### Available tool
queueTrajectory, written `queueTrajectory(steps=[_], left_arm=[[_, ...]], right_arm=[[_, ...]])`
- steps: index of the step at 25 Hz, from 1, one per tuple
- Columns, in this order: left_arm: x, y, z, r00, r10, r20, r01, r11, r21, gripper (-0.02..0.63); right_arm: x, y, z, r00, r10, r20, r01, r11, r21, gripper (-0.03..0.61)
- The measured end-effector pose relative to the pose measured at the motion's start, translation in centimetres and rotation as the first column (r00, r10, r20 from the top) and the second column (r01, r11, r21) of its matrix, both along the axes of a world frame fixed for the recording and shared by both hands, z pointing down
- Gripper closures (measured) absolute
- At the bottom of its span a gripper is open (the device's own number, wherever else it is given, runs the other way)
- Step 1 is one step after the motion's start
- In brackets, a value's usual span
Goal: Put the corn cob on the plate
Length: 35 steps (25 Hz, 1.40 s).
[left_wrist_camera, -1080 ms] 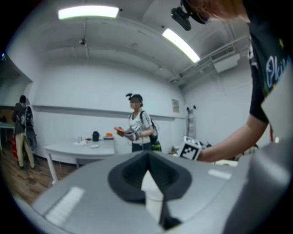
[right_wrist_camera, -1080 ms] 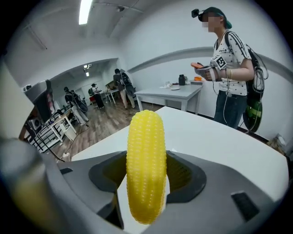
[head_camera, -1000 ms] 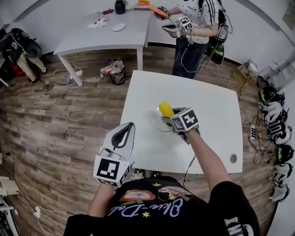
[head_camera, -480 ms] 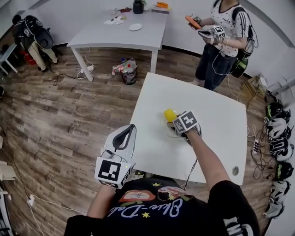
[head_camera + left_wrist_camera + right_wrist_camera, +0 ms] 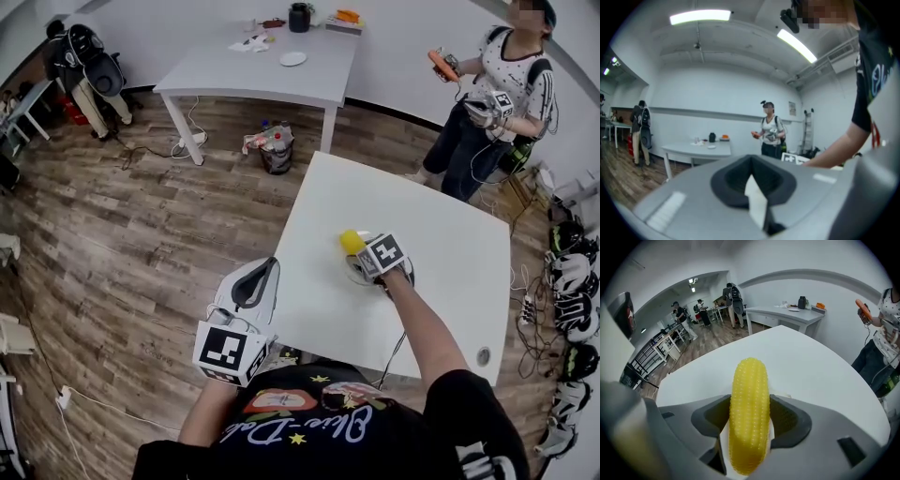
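Roughly two-thirds done, I'd say. Corn cob (image 5: 749, 399) is pinched across its middle by the right gripper (image 5: 750, 423), one jaw clamped on each side, cob pointing away along the jaw line.

From the head view the cob (image 5: 352, 242) looks to be up off the worktop (image 5: 441, 225), at the far-left edge of the plate (image 5: 354, 275). The gripper body covers most of the plate, so I can't confirm whether the cob is fully over it or touching it. Reads as hovering at the rim, not resting.

Status:
- Pick: done.
- Carry: about there.
- Left to do: centre the cob over the plate, lower it, open the jaws, back off.

The cob is round, so I'd expect it could roll on release if it lands near the rim.

Left gripper (image 5: 267, 269) is out of it. It's parked by the near-left edge of the worktop, jaws pressed together with nothing between them; its own view confirms that.

Second person (image 5: 497, 103) stands beyond the far side of the worktop with their own grippers, not involved.
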State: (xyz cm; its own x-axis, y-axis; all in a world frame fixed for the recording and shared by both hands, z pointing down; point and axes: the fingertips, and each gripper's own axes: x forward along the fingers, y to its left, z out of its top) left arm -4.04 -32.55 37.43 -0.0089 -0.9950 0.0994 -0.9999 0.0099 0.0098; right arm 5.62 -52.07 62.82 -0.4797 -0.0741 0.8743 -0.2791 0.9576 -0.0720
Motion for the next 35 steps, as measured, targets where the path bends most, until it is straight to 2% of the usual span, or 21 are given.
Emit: queueTrajectory(steps=[4, 6, 8, 10, 12, 13, 14, 15, 16, 20, 22, 30, 35], left_arm=[[-0.3, 0.6, 0.2, 1.000, 0.002, 0.002, -0.002, 1.000, -0.005, 0.615], [-0.4, 0.6, 0.2, 1.000, 0.009, 0.003, -0.009, 1.000, -0.005, 0.615], [-0.1, 0.5, 0.2, 1.000, 0.022, 0.003, -0.022, 1.000, -0.003, 0.615], [0.3, 0.1, 0.1, 0.999, 0.042, 0.003, -0.042, 0.999, -0.001, 0.615], [0.7, -0.5, 0.2, 0.998, 0.067, 0.002, -0.067, 0.998, 0.002, 0.615], [1.0, -0.8, 0.2, 0.997, 0.080, 0.002, -0.080, 0.997, 0.004, 0.615], [1.3, -1.1, 0.2, 0.996, 0.094, 0.002, -0.094, 0.996, 0.006, 0.615], [1.7, -1.5, 0.1, 0.994, 0.109, 0.003, -0.109, 0.994, 0.008, 0.615], [2.0, -1.9, 0.0, 0.992, 0.125, 0.004, -0.125, 0.992, 0.009, 0.615], [3.7, -3.6, -0.3, 0.982, 0.190, 0.012, -0.191, 0.981, 0.021, 0.615], [4.7, -4.4, -0.6, 0.976, 0.218, 0.014, -0.218, 0.975, 0.032, 0.615], [7.0, -6.0, -0.6, 0.960, 0.280, 0.018, -0.280, 0.960, 0.027, 0.615], [7.5, -6.1, -0.4, 0.957, 0.290, 0.016, -0.291, 0.957, 0.023, 0.615]], right_arm=[[-0.6, 0.0, -1.2, 0.997, -0.001, 0.083, -0.001, 1.000, 0.030, 0.316], [-1.1, 0.2, -3.3, 0.982, 0.027, 0.189, -0.031, 0.999, 0.018, 0.316], [-1.1, 0.5, -7.0, 0.934, 0.081, 0.349, -0.086, 0.996, -0.001, 0.316], [-0.3, 1.0, -11.5, 0.854, 0.126, 0.504, -0.148, 0.989, 0.003, 0.316], [1.1, 1.9, -15.3, 0.786, 0.140, 0.602, -0.196, 0.980, 0.028, 0.318], [1.9, 2.6, -16.6, 0.766, 0.139, 0.627, -0.213, 0.976, 0.044, 0.318], [2.7, 3.3, -17.7, 0.753, 0.136, 0.644, -0.228, 0.972, 0.062, 0.347], [3.5, 4.0, -18.7, 0.744, 0.134, 0.655, -0.245, 0.966, 0.080, 0.471], [4.2, 4.7, -19.5, 0.735, 0.134, 0.665, -0.262, 0.960, 0.096, 0.526], [6.5, 6.9, -22.2, 0.674, 0.147, 0.724, -0.332, 0.936, 0.120, 0.537], [7.4, 7.6, -22.9, 0.655, 0.148, 0.741, -0.349, 0.929, 0.123, 0.540], [9.5, 8.0, -24.1, 0.621, 0.162, 0.767, -0.387, 0.914, 0.121, 0.551], [9.9, 8.2, -24.6, 0.619, 0.150, 0.771, -0.390, 0.911, 0.136, 0.560]])
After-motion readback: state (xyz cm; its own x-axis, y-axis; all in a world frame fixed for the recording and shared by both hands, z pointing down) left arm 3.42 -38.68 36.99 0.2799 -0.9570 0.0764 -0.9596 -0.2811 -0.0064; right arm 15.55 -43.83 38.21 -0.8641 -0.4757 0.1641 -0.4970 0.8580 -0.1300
